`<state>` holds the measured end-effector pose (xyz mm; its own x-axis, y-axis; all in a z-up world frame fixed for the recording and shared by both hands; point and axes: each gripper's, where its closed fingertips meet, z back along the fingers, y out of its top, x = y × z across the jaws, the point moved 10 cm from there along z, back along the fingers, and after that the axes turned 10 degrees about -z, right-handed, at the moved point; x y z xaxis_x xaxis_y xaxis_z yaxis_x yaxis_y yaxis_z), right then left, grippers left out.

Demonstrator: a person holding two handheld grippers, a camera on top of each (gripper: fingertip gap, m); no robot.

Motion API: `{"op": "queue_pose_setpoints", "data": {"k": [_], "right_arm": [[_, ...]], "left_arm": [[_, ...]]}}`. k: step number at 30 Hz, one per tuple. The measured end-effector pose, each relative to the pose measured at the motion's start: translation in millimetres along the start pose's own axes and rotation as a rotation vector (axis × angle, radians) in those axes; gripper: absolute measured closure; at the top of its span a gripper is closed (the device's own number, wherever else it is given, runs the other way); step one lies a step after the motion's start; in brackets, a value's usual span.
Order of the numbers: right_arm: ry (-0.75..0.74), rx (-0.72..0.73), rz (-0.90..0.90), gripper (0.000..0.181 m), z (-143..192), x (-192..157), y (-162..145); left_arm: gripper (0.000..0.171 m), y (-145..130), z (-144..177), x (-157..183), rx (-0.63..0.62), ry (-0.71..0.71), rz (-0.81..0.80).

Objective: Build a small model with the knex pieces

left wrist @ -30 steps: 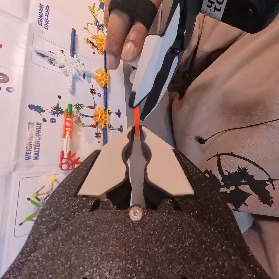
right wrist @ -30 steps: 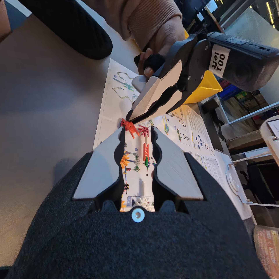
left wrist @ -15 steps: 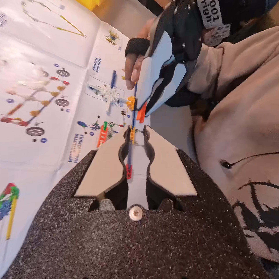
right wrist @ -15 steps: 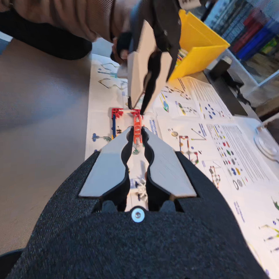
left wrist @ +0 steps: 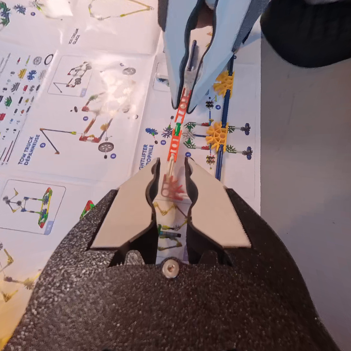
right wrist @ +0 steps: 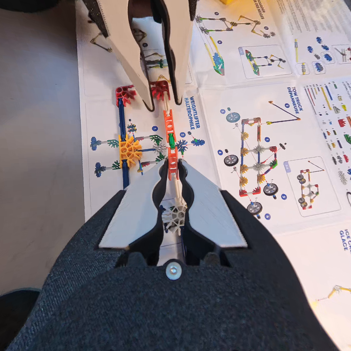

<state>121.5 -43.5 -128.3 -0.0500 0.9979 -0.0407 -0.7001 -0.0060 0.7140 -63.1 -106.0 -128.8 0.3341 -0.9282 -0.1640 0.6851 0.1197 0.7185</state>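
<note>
A toy rod-and-connector chain lies on a printed instruction sheet point(left wrist: 123, 171): a red connector point(left wrist: 171, 190), a white rod, an orange connector point(left wrist: 174, 146), a green rod point(left wrist: 177, 129), a second orange connector point(left wrist: 183, 103), another white rod and a white snowflake connector point(right wrist: 175, 216). My right gripper point(right wrist: 173, 162) is shut on the second orange connector point(right wrist: 172, 167); it also shows in the left wrist view point(left wrist: 182, 110). My left gripper point(left wrist: 172, 160) is open, its fingers either side of the red connector point(right wrist: 161, 89) and white rod without gripping them. It also shows in the right wrist view point(right wrist: 165, 105).
A second assembly lies beside the chain: a long blue rod with yellow connectors point(left wrist: 217, 135) and a red corner connector point(right wrist: 124, 94). The sheet point(right wrist: 218, 228) ends at bare grey table point(left wrist: 303, 171) on that side. A dark sleeve point(left wrist: 303, 28) is at the far corner.
Both grippers have come down from mid-air to the sheet. My left gripper let go of the orange connector and opened. My right gripper kept it and set it in line with the green rod.
</note>
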Motion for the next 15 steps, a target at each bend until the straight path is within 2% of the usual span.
{"op": "queue_pose_setpoints", "data": {"k": [4, 9, 12, 14, 15], "right_arm": [[0.012, -0.025, 0.005, 0.172, -2, 2, 1], [0.026, -0.054, 0.013, 0.172, -3, 5, 4], [0.043, -0.073, 0.012, 0.172, -5, 7, 6], [0.046, -0.072, 0.008, 0.172, -4, 8, 7], [0.044, -0.068, 0.006, 0.172, -3, 9, 7]], "left_arm": [[0.163, 0, -15, 2, -0.084, 0.041, -0.051], [0.163, -2, -14, -4, -0.070, -0.006, 0.077], [0.162, -2, -13, -5, -0.066, -0.022, 0.102], [0.148, -5, -9, -8, -0.061, -0.032, 0.128], [0.147, -6, -4, -10, -0.053, -0.029, 0.136]]}}
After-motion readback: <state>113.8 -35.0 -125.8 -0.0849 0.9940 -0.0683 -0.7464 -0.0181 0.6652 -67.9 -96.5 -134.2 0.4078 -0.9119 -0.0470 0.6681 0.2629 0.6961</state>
